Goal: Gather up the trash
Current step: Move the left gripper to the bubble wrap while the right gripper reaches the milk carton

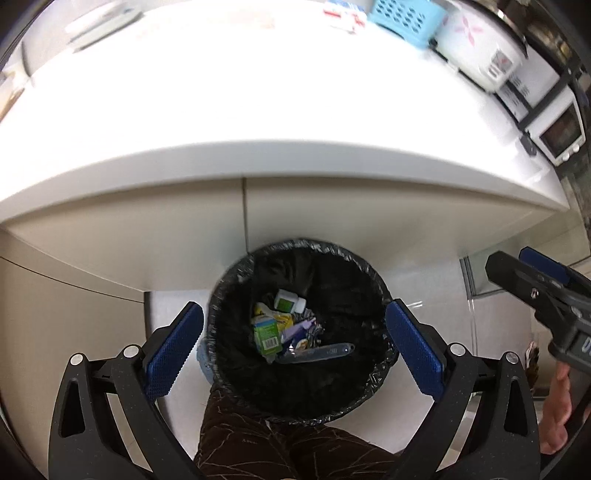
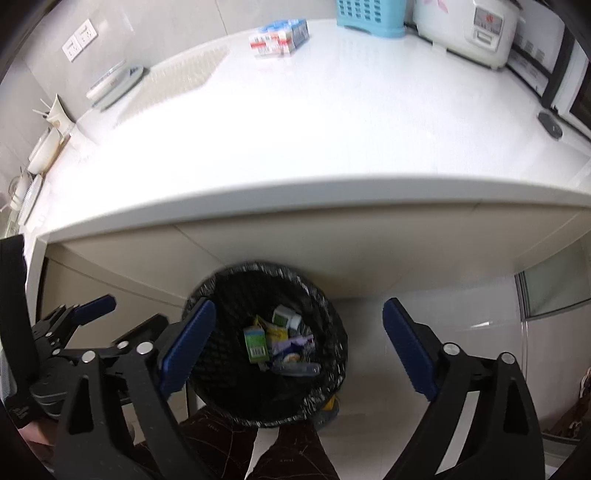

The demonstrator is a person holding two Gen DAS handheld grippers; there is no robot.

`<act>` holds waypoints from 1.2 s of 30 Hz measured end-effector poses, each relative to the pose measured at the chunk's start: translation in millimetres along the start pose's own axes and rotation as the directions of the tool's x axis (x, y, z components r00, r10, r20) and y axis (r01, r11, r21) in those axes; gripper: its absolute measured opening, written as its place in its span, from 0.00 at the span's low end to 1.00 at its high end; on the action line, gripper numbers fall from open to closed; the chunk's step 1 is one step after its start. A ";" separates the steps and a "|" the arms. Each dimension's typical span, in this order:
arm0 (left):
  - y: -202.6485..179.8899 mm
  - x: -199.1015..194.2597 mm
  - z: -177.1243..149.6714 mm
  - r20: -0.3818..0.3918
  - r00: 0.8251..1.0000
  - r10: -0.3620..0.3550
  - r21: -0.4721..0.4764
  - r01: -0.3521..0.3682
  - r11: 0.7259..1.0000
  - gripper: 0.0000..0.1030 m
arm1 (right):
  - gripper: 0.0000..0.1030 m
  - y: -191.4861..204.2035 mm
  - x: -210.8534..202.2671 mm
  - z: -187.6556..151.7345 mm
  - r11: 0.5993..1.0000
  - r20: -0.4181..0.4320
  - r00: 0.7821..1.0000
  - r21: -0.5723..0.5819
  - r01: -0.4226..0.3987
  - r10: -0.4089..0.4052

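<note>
1. Kitchen setting. A white counter (image 2: 332, 122) spans the upper half of both views, with pale cabinet fronts below it. Landmark for all that follows: the trash bin (image 1: 236, 277), lined with a black bag, standing on the floor in front of the cabinet, below the counter edge.

2. Above and beyond the bin, at the counter's far edge: a blue basket (image 2: 369, 16), a white rice cooker (image 2: 476, 29) to its right, and a small carton pack (image 2: 280, 35) to its left.

3. Left gripper (image 1: 293, 354) hangs over the bin, jaws spread wide and empty, one blue pad at either side of the rim as framed. Right gripper (image 2: 299, 347) likewise: fingers apart, nothing held, a little right of the bin's centre.

4. The trash sits at the bottom of the bin: a green carton (image 1: 266, 334) with a barcode, a white bottle (image 1: 290, 301) with green label just behind it, a grey flat strip-like item (image 1: 321, 352) in front, yellow and purple scraps between (too small to identify).

5. Handling, as a judgement: all of it looks light. The carton should crush under a firm pinch; take it across its flat faces. The bottle is stiff and smooth, likely to slip; grip across the body. The bag is thin and floppy; take it by the gathered rim, if lifted.

6. No loose trash is evident on the counter; collecting looks largely done.
</note>
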State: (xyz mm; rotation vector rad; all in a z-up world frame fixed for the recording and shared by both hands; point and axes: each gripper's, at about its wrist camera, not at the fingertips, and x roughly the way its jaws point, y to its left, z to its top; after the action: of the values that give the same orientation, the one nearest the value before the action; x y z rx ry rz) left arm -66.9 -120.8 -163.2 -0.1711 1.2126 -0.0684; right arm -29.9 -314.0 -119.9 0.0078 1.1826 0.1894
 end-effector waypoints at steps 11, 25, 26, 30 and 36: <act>45.5 -45.2 72.3 0.055 0.999 -0.002 0.035 0.000 0.999 0.94 | 0.92 39.6 -27.7 73.9 0.999 0.087 0.996 0.026 0.026 -0.029; 86.9 -72.5 163.8 0.097 0.995 0.004 0.024 -0.006 1.000 0.94 | 0.92 76.2 -39.7 163.6 0.999 0.164 0.985 0.017 0.043 -0.045; 90.5 -73.1 170.2 0.099 0.995 0.006 0.022 -0.008 1.000 0.94 | 0.92 77.6 -39.3 168.1 0.999 0.167 0.985 0.015 0.044 -0.046; 103.8 -70.3 192.2 0.102 0.995 0.021 0.009 -0.022 1.000 0.94 | 0.92 84.2 -32.8 193.7 0.998 0.169 0.984 -0.002 0.062 -0.061; 130.4 -56.5 228.4 0.084 0.996 0.039 -0.014 -0.038 0.999 0.94 | 0.92 88.0 -11.5 234.0 0.997 0.153 0.985 -0.003 0.076 -0.075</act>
State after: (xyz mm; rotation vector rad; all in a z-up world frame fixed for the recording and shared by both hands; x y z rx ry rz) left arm 121.9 37.5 -55.2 -0.1601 1.1323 -0.0201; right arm 168.7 -207.4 -11.1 -0.0297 1.0270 0.1245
